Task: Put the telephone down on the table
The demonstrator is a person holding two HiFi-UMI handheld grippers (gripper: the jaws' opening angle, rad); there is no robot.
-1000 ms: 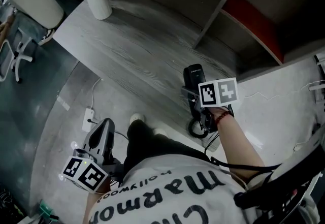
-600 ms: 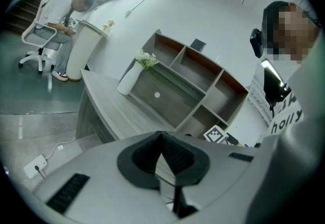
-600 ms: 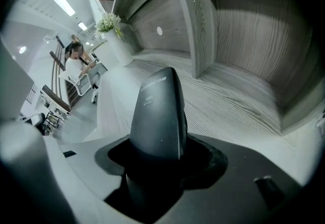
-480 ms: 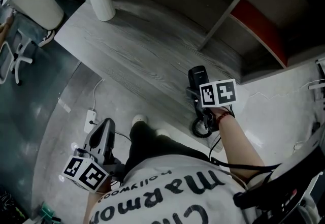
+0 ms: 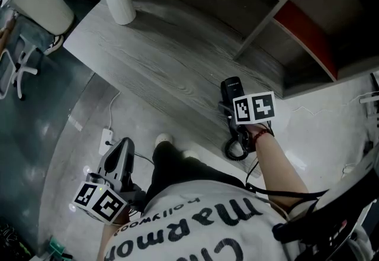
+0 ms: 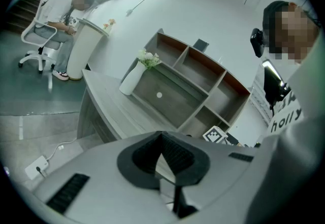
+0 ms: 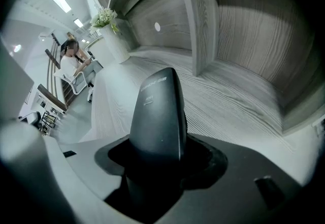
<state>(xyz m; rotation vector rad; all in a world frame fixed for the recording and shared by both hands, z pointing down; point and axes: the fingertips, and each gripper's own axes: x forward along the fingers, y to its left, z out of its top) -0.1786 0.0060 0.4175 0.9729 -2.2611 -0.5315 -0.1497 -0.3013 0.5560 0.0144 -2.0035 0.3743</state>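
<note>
while the right hand-held gripper point(image 7: 158, 159) clamps the dark telephone point(image 5: 231, 89) over the near edge of the grey tabletop point(image 5: 160, 58), the left hand-held gripper point(image 6: 161, 139) hangs at 7 o'clock above the floor point(image 5: 77, 135), jaws together and empty. a white vase point(image 5: 118, 2) stands at 10 o'clock.
</note>
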